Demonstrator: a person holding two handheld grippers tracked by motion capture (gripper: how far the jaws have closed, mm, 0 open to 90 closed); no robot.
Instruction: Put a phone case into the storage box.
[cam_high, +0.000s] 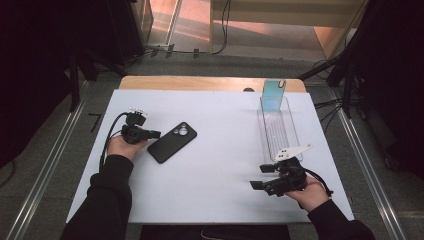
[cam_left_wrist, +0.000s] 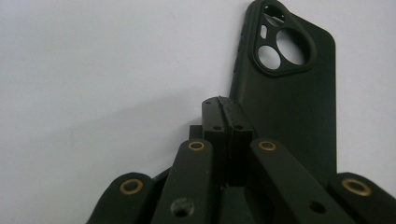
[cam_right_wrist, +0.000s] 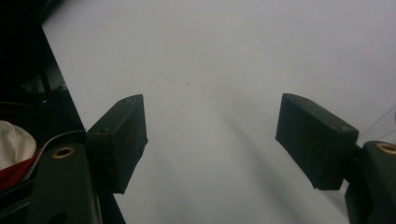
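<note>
Two grippers are over the white bench (cam_high: 215, 165): the left gripper (cam_high: 156, 134), jaws pressed together on nothing, sits at the near-left edge of the black phone case (cam_high: 172, 142), which lies flat left of centre. The right gripper (cam_high: 260, 177) hangs jaws wide near the front edge, with bare bench between them and a clear tray (cam_high: 278, 131) just behind.

Three cameras on one white table (cam_high: 220, 165)

High view looks forward and down from above the near edge. The left gripper camera, close and low, faces the phone case (cam_left_wrist: 289, 107), lying at 10 o'clock in the high view (cam_high: 172, 142). The right gripper camera sits close above bare tabletop.
</note>
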